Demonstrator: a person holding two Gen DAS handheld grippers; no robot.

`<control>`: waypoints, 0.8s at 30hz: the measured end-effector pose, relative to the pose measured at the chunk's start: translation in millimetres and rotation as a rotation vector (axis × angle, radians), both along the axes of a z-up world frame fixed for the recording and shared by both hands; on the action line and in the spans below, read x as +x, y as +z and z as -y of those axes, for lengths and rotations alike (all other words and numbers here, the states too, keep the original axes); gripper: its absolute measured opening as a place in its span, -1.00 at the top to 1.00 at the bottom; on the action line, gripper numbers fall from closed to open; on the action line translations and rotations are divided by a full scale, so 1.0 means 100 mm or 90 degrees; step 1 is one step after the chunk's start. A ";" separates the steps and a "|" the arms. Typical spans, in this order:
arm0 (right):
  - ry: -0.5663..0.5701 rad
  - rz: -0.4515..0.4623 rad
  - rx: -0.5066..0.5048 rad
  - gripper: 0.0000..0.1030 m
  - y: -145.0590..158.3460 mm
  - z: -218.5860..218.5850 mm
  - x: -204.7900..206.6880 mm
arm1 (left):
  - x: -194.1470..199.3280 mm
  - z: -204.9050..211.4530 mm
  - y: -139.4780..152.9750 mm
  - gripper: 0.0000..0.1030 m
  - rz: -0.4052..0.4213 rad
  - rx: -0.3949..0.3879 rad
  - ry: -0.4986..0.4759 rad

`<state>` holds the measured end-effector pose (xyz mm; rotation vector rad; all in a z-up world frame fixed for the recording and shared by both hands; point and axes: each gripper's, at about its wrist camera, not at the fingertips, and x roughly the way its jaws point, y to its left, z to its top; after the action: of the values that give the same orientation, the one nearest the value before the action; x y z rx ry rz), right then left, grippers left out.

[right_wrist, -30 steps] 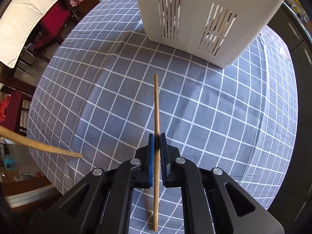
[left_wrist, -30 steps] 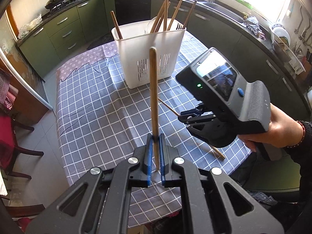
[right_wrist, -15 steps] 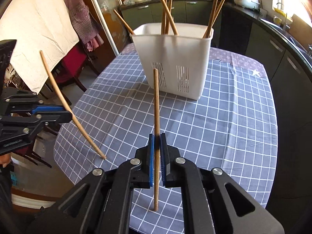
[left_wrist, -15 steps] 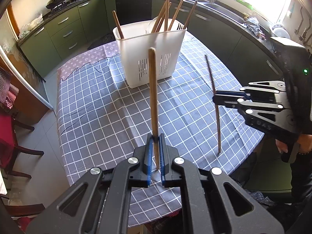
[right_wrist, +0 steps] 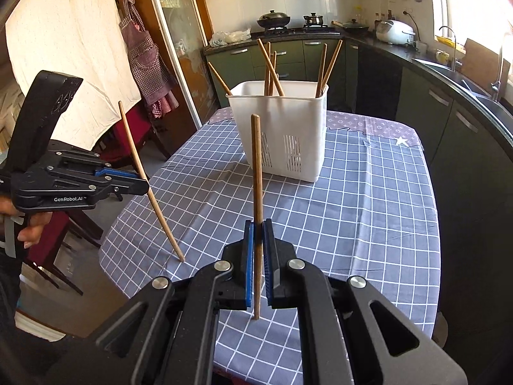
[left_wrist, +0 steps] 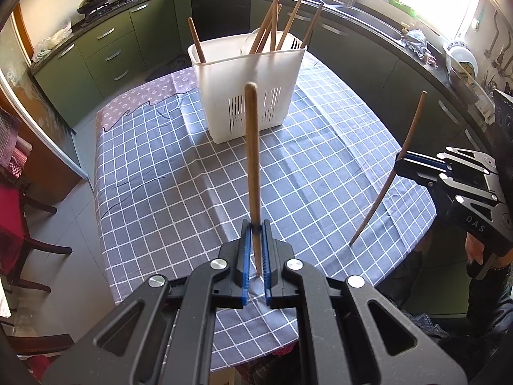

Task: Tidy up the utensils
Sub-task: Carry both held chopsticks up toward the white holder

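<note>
Both grippers are clamped on a wooden chopstick apiece, and both are lifted above the table. Furthest left, as the right wrist camera shows it, the left gripper [right_wrist: 146, 184] is held level in a hand [right_wrist: 30, 229], its blue pads pinching a chopstick [right_wrist: 141, 166] partway along its length so that the stick slants steeply, its lower tip near the edge of the grey checked tablecloth [right_wrist: 368, 224]. In that gripper's own view the same stick [left_wrist: 252, 160] rises nearly straight up from between the closed pads. At the middle of the table stands the white slotted utensil holder [left_wrist: 247, 89], upright on the cloth, with several more chopsticks [left_wrist: 272, 25] leaning inside it at various angles. To the right, over the table's near corner, the right gripper [left_wrist: 400, 163] pinches its own chopstick [left_wrist: 413, 134], which slants with its lower tip hanging over the cloth. Green kitchen cabinets [left_wrist: 105, 54] run behind.
</note>
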<state>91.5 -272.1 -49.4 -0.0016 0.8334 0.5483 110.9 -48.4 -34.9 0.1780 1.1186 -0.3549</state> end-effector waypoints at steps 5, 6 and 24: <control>0.004 0.005 0.009 0.87 0.02 0.00 0.00 | -0.02 0.01 0.03 0.87 0.003 0.000 -0.002; 0.004 0.007 0.011 0.87 0.03 -0.01 0.01 | -0.02 0.01 0.04 0.87 0.004 -0.001 -0.002; -0.010 0.087 0.089 0.87 0.73 0.12 0.31 | 0.22 0.08 0.60 0.87 0.060 -0.018 -0.006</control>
<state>122.9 -284.2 23.2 0.0950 0.6597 0.5841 132.6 -56.3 24.9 0.1728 1.0196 -0.3670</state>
